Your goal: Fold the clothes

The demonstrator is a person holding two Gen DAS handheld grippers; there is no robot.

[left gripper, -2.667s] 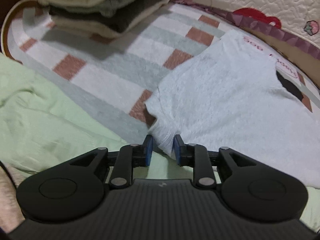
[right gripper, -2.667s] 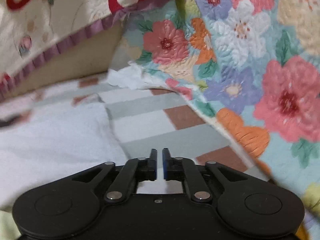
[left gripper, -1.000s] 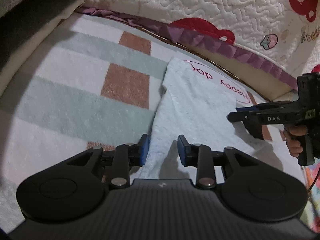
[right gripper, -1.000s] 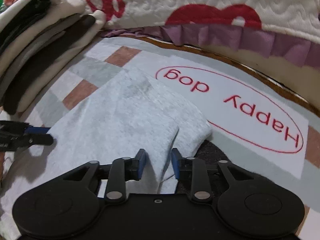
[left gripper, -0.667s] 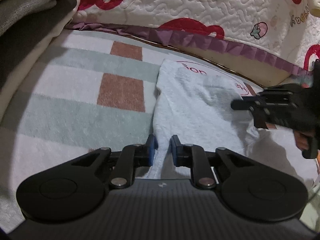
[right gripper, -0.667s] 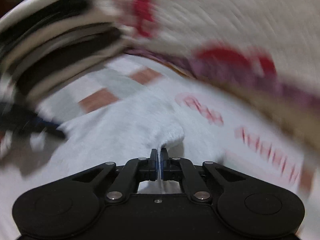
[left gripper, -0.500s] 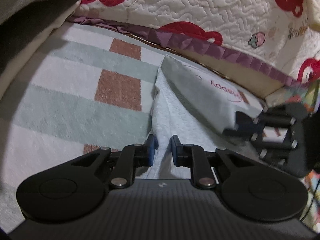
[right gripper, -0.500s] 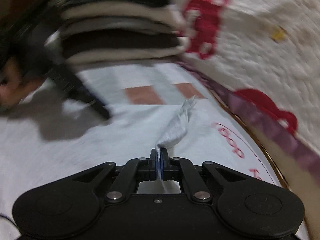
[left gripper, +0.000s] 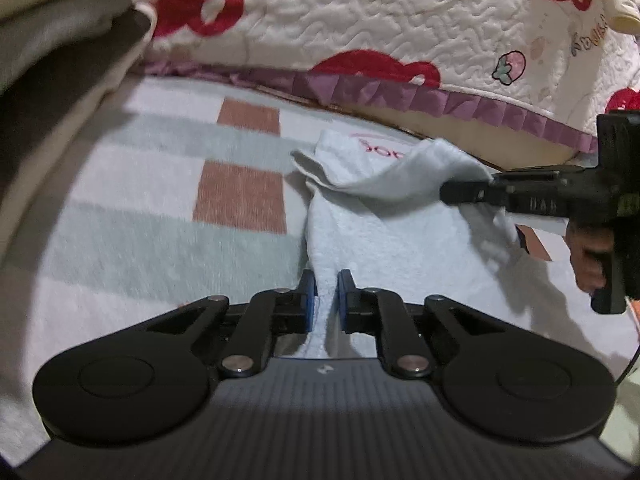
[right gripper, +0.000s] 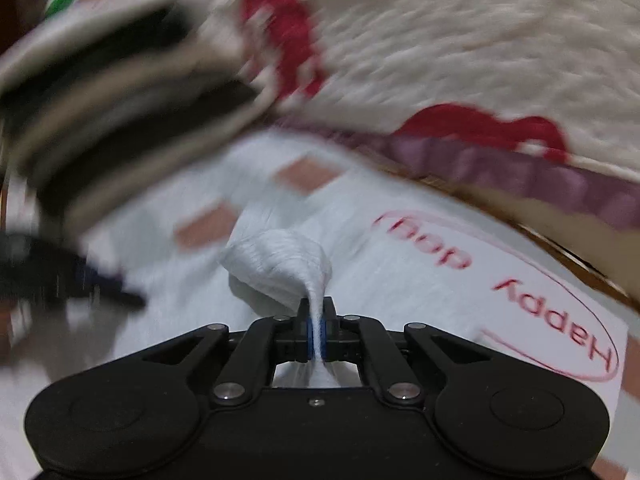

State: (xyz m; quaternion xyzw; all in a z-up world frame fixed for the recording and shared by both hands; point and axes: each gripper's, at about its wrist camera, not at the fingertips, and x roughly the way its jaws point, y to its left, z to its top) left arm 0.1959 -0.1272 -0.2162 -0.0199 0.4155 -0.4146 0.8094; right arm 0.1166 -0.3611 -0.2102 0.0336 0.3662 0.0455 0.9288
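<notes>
Now both grippers are pinching the white "Happy dog" shirt [left gripper: 400, 236] on the checked blanket [left gripper: 152, 216]: left gripper [left gripper: 327, 296] nipping its near edge, right gripper [right gripper: 317, 334] clamping a lifted fold, judged mid-fold; next calls for laying it flat.

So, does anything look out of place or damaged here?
Nothing stands out. The white shirt is mid-fold, pinched by the left gripper and the right gripper; the folded pile looks neat despite blur.

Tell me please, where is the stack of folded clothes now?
In the left wrist view the stack of folded clothes sits at the far left on the checked blanket, beside the quilted cover, left of the white garment.
</notes>
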